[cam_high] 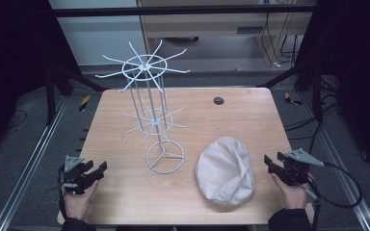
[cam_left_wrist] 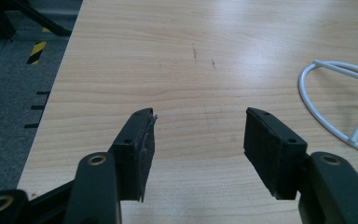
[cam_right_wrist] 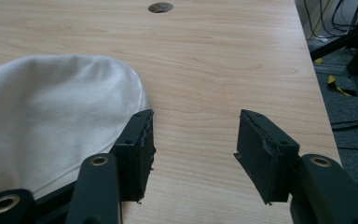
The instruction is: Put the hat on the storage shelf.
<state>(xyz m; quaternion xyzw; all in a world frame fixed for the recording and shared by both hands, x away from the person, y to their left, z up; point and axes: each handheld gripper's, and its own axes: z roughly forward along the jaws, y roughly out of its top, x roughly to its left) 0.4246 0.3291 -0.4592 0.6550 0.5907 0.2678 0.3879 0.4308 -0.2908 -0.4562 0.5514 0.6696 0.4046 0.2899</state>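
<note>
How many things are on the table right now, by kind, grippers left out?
White wire rack: 1
Cream cloth cap: 1
Total: 2

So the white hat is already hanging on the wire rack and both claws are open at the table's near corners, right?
Not quite. The white hat lies flat on the table, right of the wire rack, as the high view shows. Both the left claw and right claw are open at the near corners.
</note>
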